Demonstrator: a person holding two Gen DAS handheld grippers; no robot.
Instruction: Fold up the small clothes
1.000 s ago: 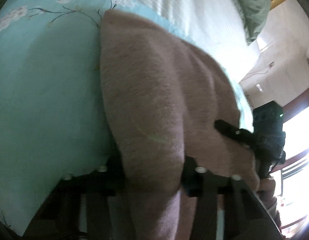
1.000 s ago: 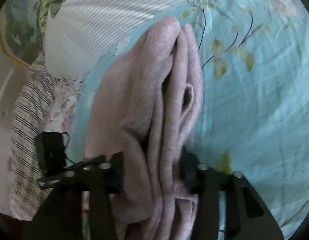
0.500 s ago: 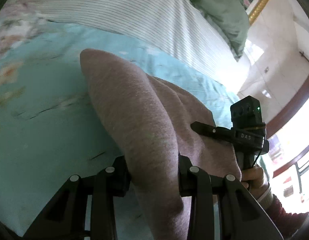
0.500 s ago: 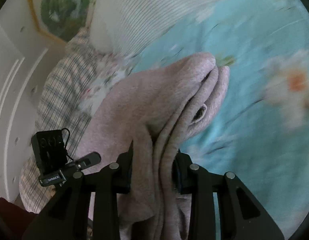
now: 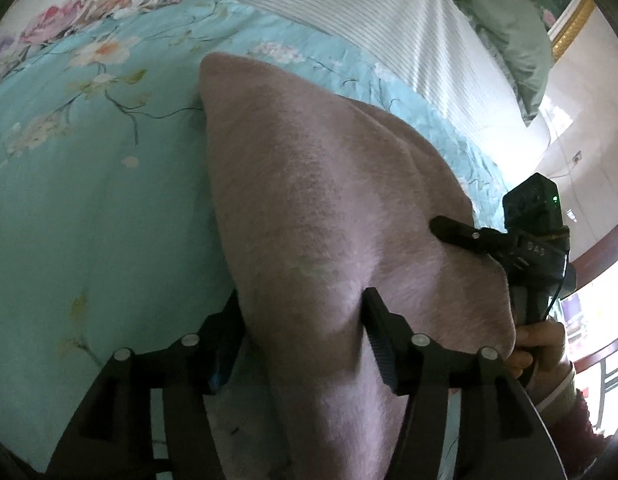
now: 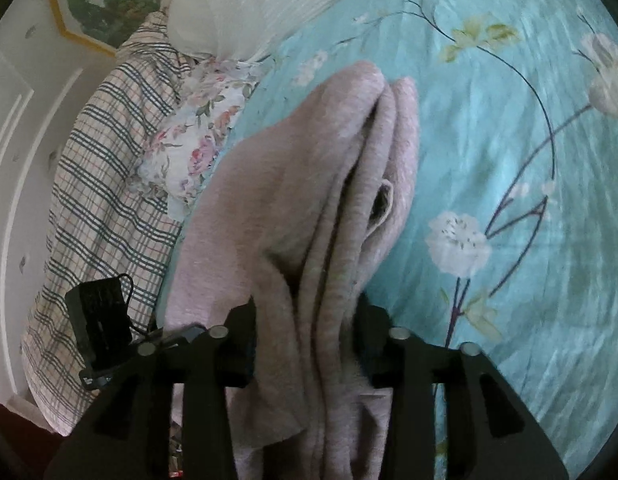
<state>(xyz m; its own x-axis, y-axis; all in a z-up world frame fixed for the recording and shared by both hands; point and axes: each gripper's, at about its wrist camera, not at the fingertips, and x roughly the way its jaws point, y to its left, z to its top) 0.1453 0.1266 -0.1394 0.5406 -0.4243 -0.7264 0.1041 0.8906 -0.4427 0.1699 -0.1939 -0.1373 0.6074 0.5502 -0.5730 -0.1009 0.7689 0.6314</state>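
the soft pink fuzzy cloth (image 6: pixel 309 208) lies folded in layers on the blue flowery bed sheet (image 6: pixel 509 160). both the left gripper (image 5: pixel 305 332) and right gripper (image 6: pixel 305 340) have just been opening, cloth between them, maybe loose now. folding looks nearly done.

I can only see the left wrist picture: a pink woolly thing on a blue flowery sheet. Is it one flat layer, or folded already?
Observer: Folded. In the right wrist view the pink garment shows several stacked layers, their edges running side by side.
Operator: Is anything tucked among those layers?
Observer: Yes, a small opening gapes between two layers. It may be a cuff or a pocket; I cannot tell which.
Operator: What lies past the garment on its far side from me?
Observer: A plaid cloth, spread along the bed's edge.
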